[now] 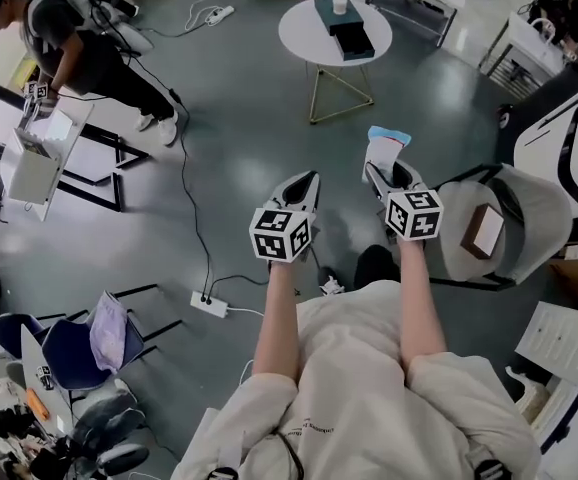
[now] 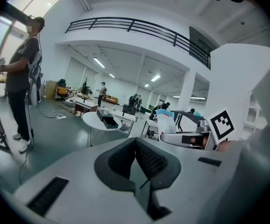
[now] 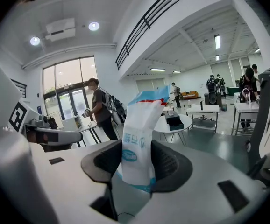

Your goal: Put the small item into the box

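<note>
My right gripper is shut on a white packet with blue and red print; in the right gripper view the packet stands upright between the pads. My left gripper is beside it, shut and holding nothing, its pads meeting at the tips. Both are held in the air over the grey floor. Ahead stands a round white table with a dark box and a white cup on it. The same table and box show far beyond the packet.
A person stands at a white stand at the upper left. A power strip with cables lies on the floor by my left arm. A blue chair is at the lower left, a white rounded seat at the right, and desks along the back.
</note>
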Demonstrator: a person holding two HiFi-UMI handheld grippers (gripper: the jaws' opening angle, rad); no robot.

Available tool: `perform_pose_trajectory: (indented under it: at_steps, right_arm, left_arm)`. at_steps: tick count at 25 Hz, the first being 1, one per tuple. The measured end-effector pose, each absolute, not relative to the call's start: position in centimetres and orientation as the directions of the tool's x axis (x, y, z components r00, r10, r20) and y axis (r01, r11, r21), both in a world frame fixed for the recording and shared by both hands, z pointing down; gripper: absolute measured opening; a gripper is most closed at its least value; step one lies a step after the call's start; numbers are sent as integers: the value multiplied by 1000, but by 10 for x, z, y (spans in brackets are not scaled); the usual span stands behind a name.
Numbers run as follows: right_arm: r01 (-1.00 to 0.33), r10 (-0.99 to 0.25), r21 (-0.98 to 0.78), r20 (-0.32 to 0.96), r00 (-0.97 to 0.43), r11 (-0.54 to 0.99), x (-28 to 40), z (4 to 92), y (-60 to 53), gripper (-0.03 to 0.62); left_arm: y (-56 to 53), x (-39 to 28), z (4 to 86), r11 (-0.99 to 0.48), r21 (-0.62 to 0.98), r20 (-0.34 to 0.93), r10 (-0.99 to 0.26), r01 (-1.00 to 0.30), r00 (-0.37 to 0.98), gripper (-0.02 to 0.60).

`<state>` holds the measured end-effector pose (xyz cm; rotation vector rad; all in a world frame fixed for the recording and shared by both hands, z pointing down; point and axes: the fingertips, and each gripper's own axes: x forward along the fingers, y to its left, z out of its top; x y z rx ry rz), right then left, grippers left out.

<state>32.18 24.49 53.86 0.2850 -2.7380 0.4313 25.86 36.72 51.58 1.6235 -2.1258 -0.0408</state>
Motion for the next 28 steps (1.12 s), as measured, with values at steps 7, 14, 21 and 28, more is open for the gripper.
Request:
perform_pose_trajectory:
  at_steps: [7,14,21,28]
  right_arm:
    - [-228,-110,-267,394,-912,936,266,557,249,213]
    - [-205,-81,-296,381,-921,933,187,562,230,213]
    - [-195,-84,-377,290,-953,906,119,538,181,213]
    - [-121,-52,-389,182,-982,913,65,516,124,213]
  left_arm:
    - [377,214,535,337,304,367,-905,-891,-217,21]
    - [362,143,542,347,263,420,-881,-900,-217,21]
    - [303,69,528,320,232,436,-879,-918,-196,21]
    - [228,27,528,256,195,438,-887,-947,-149,21]
